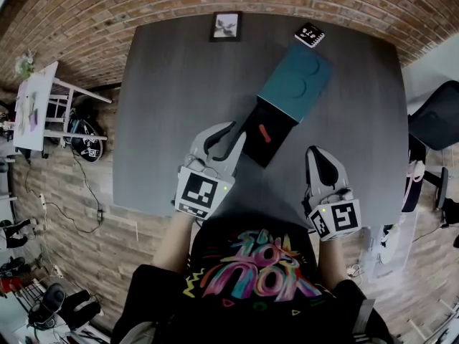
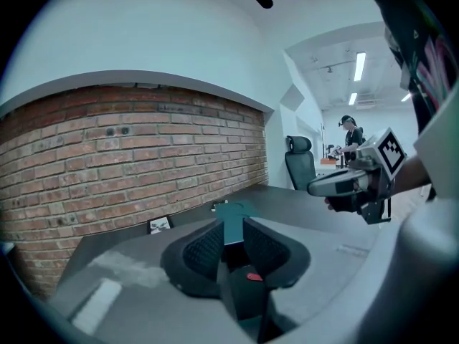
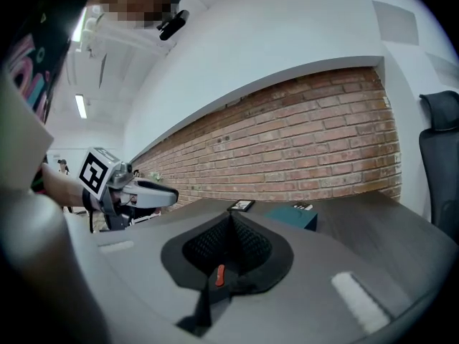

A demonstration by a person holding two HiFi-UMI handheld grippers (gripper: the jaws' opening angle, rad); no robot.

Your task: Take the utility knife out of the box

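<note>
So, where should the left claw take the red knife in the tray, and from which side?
Probably from above: the knife lies flat in the open tray, whose walls block a sideways approach. Close the left claw across its narrow width, near the middle.

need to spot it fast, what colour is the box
The box is teal, clearest in the head view.

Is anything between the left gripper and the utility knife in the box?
Nothing visible. The black tray is slid out of the teal box, the utility knife lies uncovered in it, and the left gripper is beside it, open.
</note>
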